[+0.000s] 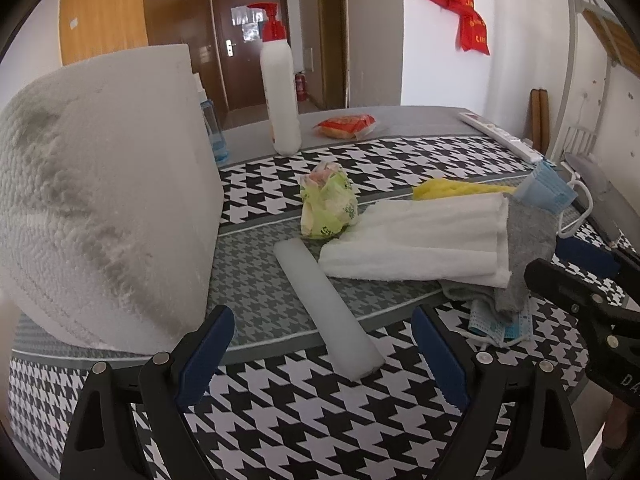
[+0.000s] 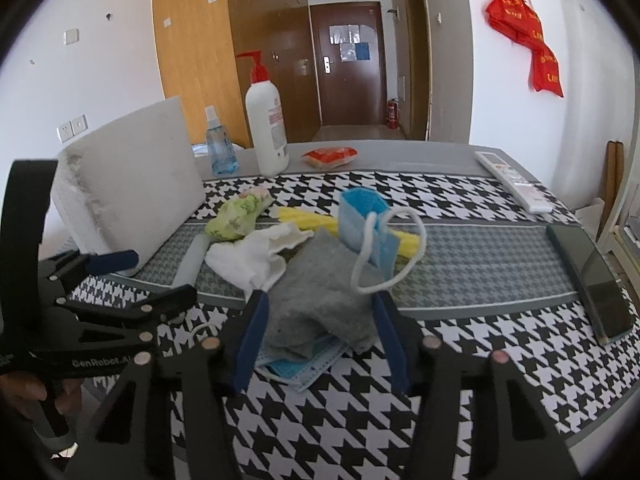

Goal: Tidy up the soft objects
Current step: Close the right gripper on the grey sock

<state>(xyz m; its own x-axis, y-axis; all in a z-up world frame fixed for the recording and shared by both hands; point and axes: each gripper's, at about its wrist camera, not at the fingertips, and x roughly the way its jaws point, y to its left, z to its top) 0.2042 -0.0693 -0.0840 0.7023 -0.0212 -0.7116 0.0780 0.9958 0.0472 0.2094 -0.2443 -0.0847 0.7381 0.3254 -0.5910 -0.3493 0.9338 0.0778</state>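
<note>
**Closing on the grey cloth without taking the masks**

The grey cloth lies near the front edge of the table, in the middle of a small pile. It rests on a flat blue mask, and a folded blue mask with white loops sits on its far end. A white towel touches its left side.

The right gripper has its blue pads on both sides of the cloth, half closed; whether they already press it, I cannot tell. For a good grip, I think the pads should catch only the grey folds, above the mask below, and the loop should stay free.

The left gripper is spread wide and holds nothing, above a white foam strip, beside a big foam block.
</note>
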